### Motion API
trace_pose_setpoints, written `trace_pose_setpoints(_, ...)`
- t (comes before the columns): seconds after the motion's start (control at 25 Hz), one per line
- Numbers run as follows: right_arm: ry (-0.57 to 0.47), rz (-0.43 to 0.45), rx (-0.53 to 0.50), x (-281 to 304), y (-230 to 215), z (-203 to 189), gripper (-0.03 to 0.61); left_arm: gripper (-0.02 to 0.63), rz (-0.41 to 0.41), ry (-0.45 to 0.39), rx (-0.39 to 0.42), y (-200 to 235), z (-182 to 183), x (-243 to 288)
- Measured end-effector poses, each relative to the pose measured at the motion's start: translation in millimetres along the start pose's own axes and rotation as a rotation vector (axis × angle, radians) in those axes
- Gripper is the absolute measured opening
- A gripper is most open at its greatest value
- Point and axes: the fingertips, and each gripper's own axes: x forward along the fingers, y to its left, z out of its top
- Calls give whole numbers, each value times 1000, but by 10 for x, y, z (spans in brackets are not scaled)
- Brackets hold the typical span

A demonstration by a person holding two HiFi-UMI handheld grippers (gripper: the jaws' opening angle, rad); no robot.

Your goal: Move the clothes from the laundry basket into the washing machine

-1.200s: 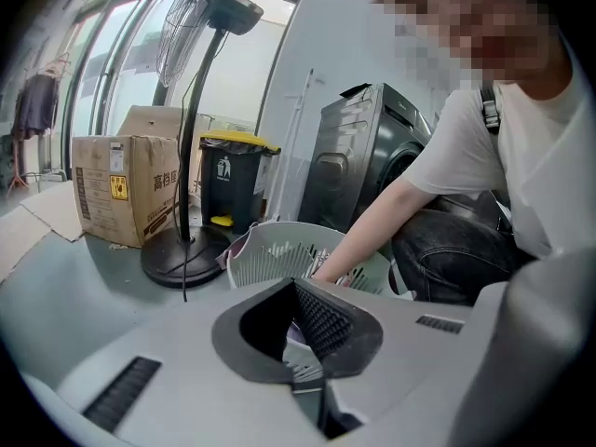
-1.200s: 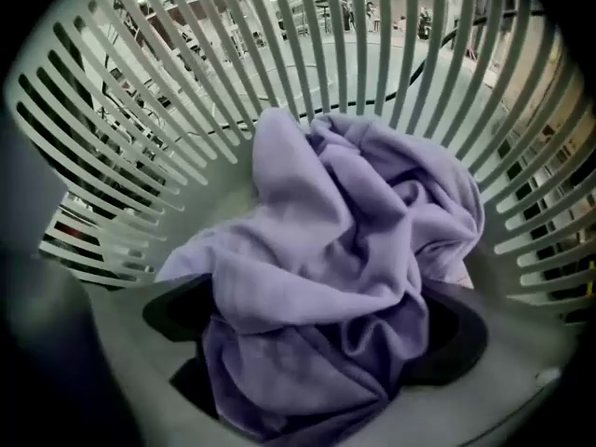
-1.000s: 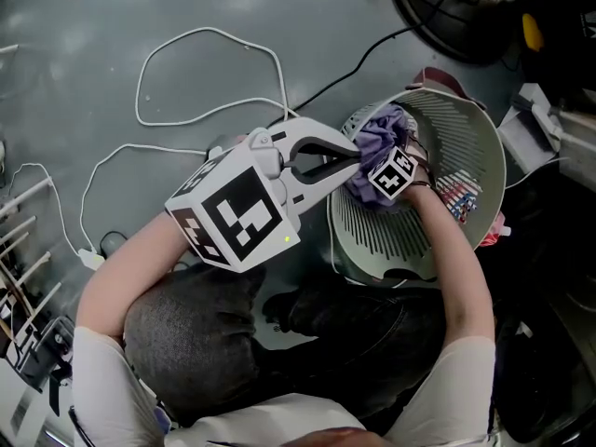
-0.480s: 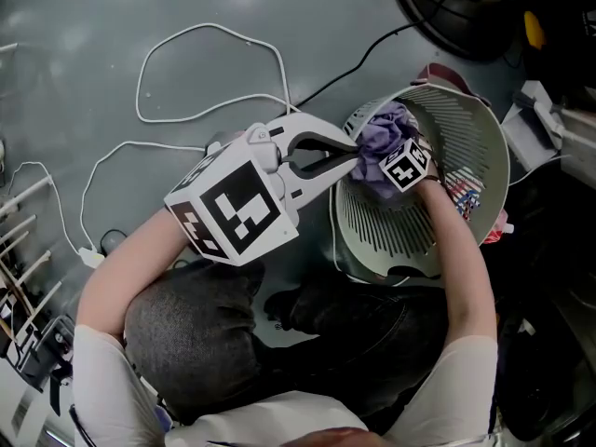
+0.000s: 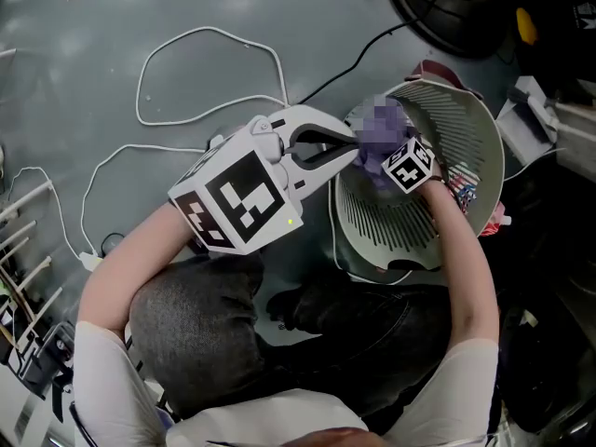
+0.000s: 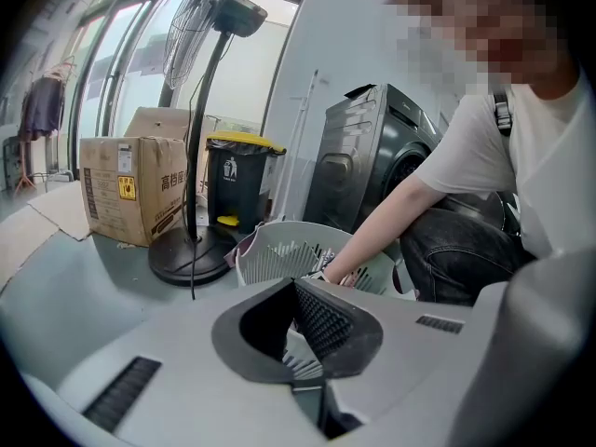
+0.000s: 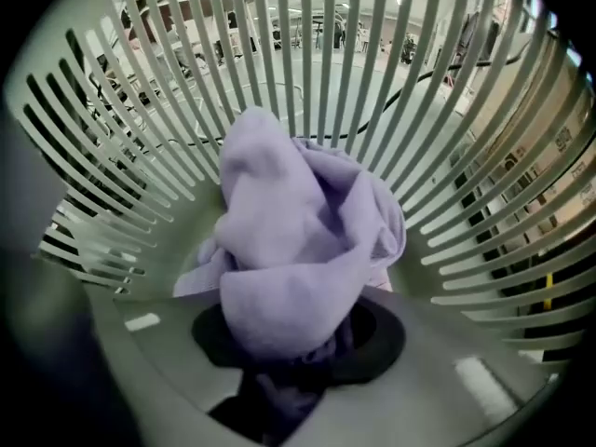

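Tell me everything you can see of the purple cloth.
The cloth is pale purple, soft, fleecy-looking fabric, bunched into a crumpled lump. It is inside the slatted basket, one end pinched between the closing jaws of the right gripper, the rest bulging beyond them. Whether it touches the basket wall is unclear.

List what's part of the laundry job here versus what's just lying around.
Job:
- laundry basket
- purple garment, between the closing jaws of the right gripper
- washing machine

Lying about:
- white cable on the floor
- standing fan
- cardboard box
- black bin with a yellow lid
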Motion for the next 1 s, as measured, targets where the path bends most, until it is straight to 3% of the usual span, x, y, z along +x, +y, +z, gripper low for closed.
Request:
trace_pose_setpoints(0.32, -94, -13, 34, -671, -171, 107, 149, 6, 16, -24, 70, 35, 337, 70)
trace_pose_setpoints(0.64, -220, -84, 89, -1396, -305, 253, 149, 6, -49, -66, 110, -198, 698, 390)
trace_pose_setpoints(1.0, -326, -135, 97, -2199, -317, 414, 149, 6, -60, -12, 209, -227, 869, 482)
